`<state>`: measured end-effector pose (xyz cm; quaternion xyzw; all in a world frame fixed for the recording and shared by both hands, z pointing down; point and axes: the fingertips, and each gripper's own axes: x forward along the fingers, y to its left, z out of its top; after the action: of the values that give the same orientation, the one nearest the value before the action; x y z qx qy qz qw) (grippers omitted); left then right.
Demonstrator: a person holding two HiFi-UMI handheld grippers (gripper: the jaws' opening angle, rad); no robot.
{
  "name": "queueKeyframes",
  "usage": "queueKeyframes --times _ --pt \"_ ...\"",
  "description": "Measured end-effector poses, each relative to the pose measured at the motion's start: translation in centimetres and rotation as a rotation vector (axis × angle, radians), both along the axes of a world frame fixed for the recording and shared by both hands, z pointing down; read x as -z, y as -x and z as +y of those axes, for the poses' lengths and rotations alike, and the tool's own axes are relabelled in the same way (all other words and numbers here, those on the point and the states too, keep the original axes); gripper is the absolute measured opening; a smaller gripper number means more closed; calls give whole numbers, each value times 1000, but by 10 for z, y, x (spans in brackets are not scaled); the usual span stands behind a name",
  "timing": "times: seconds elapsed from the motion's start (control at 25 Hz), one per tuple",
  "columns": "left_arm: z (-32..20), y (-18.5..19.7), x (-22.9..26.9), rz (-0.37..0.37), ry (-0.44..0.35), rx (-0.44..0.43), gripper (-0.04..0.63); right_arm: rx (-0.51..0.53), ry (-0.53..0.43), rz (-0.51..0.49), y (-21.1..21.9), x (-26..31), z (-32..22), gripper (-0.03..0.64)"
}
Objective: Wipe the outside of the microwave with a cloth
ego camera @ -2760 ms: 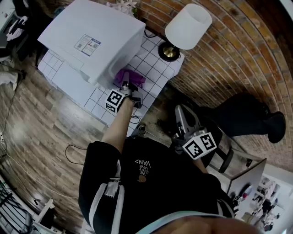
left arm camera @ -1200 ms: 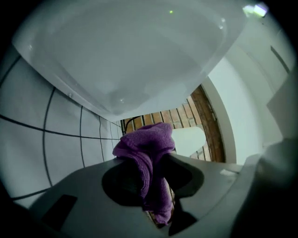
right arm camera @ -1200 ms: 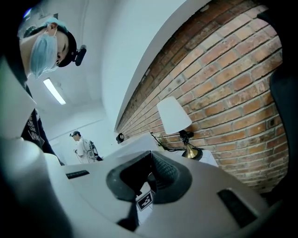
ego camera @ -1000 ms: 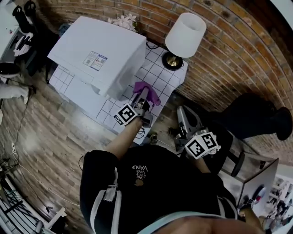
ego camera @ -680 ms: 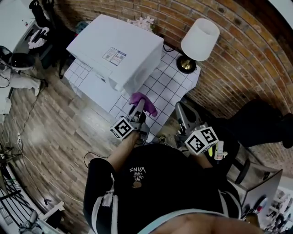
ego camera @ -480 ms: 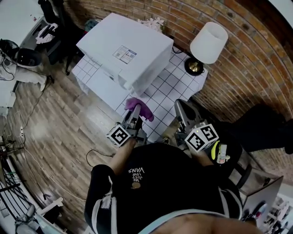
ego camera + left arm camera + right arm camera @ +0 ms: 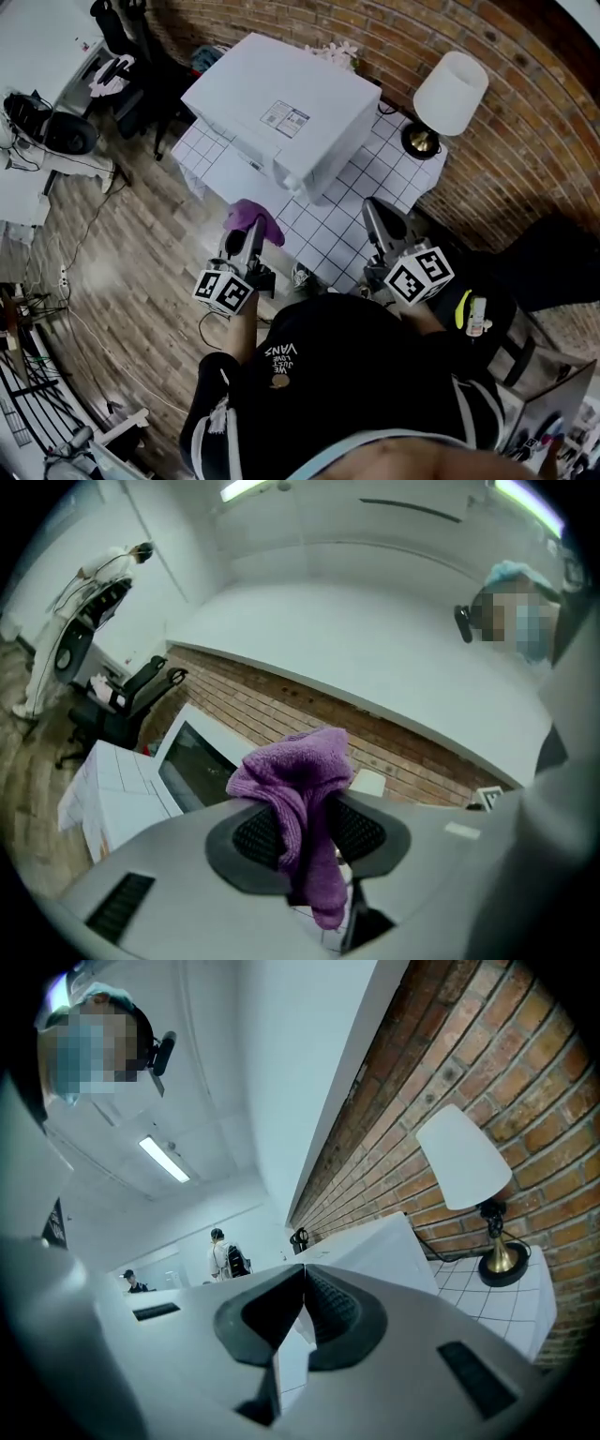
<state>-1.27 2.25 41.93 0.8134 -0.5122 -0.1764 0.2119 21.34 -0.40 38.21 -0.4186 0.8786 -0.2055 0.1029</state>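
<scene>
cloth [image 7: 298, 782]: purple terry, fuzzy
microwave [image 7: 281, 108]: white, smooth, matt
tabletop [image 7: 377, 175] under microwave: white tiles
wall [image 7: 530, 141] behind microwave: rough brick
floor [image 7: 122, 272]: wood planks

On table [image 7: 367, 190], microwave [image 7: 281, 117] beside lamp [image 7: 450, 92]

Grid-tiled table [image 7: 373, 180] carries white microwave [image 7: 281, 112], lamp [image 7: 449, 94].

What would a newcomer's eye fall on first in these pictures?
The purple cloth, clamped in the left gripper, stands out most. Next comes the big white microwave on the white tiled table against the brick wall, with a white-shaded lamp beside it.
</scene>
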Motion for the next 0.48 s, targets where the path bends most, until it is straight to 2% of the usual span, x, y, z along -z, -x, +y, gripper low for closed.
queueKeyframes --times 0.36,0.48 --pt "-29 20 40 -275 -96 -61 129 -106 -10 25 6 3 -10 0" --pt "-38 20 49 -327 -138 -98 129 -149 -13 42 6 3 -13 0"
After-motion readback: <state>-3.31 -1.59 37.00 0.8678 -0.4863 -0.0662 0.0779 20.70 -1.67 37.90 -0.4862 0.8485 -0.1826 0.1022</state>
